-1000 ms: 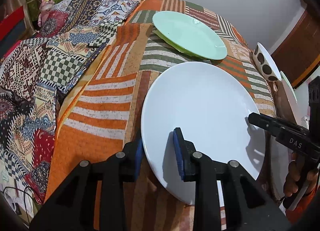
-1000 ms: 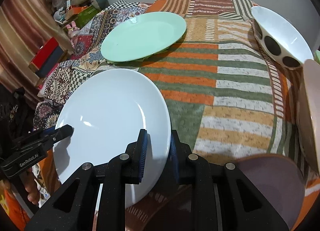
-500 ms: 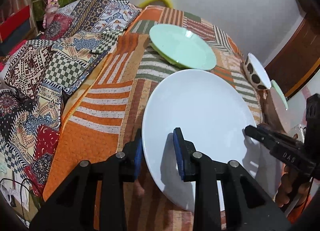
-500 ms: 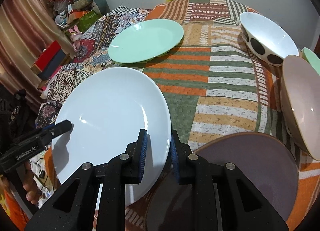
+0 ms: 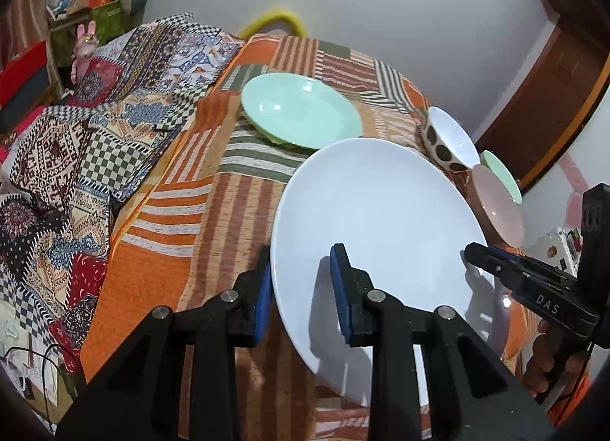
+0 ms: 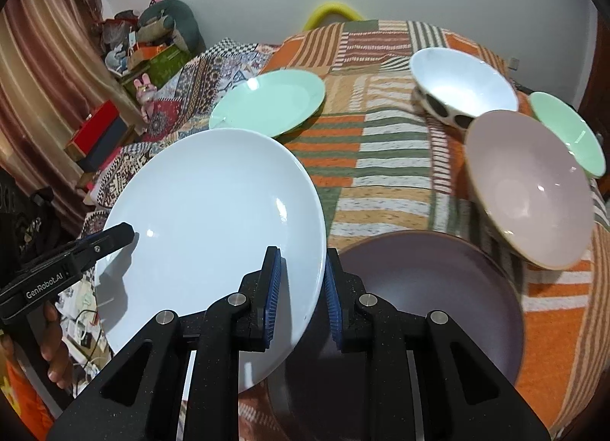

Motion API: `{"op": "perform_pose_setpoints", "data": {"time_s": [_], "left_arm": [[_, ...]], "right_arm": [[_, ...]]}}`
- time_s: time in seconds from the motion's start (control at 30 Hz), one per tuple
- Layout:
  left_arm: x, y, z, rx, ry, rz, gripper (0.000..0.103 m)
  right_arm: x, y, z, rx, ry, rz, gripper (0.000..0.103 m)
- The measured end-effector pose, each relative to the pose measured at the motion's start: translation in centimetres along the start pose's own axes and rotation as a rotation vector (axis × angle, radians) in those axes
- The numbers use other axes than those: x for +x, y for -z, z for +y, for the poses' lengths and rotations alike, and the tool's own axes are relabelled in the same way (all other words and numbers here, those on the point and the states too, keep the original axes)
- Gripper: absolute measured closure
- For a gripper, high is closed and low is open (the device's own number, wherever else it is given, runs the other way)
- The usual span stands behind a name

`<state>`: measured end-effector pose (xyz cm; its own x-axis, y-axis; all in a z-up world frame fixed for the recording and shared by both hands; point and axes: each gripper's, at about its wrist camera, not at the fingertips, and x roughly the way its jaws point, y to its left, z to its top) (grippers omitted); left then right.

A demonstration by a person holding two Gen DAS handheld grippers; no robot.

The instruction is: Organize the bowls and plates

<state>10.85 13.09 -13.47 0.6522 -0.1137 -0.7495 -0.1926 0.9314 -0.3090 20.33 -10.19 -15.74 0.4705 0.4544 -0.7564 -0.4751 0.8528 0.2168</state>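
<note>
Both grippers have the white plate (image 5: 375, 208) between them. Left gripper (image 5: 301, 284) pinches one edge of it, blue pads (image 5: 340, 288) straddling the rim, and the right gripper (image 6: 301, 284) nips the opposite edge the same way, one pad above the plate and one below. The plate sits tilted, held up off the striped orange bedspread (image 6: 381, 158). From the left wrist view, the right gripper's black finger (image 5: 492, 259) reaches in at the plate's far right edge; from the right wrist view, the left one's finger (image 6: 110, 237) comes in at the left edge.

Just under the right gripper lies a dark purple plate (image 6: 431, 296), its left side tucked beneath the white one. Ahead and to the right of it stands a pink bowl (image 6: 530, 189), then a mint bowl (image 6: 568, 132) beyond that, and a white bowl with dark spots (image 6: 461, 88) ahead. Well ahead of both grippers rests a mint green plate (image 5: 301, 115), flat on the bedspread.
</note>
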Motion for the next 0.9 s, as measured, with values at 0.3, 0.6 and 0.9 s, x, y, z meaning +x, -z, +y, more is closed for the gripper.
{"op": "perform_pose_setpoints", "data": {"time_s": [0.3,0.6,0.9], "left_arm": [[-1.5,0.4,-3.0,0.021,0.034,-0.015,0.075],[-2.1,1.3,-6.4,0.077,0.052,-0.010,0.075],[-1.2,2.8,-8.7,0.108,0.076,0.029,0.075]], "right_arm": [[-3.0,0.9,-1.7,0.017,0.024,-0.046,0.082],[-5.3,2.5,-3.8,0.061,0.054,-0.069,0.082],[-6.6,4.5,-5.6,0.096,0.086,-0.064,0.082]]}}
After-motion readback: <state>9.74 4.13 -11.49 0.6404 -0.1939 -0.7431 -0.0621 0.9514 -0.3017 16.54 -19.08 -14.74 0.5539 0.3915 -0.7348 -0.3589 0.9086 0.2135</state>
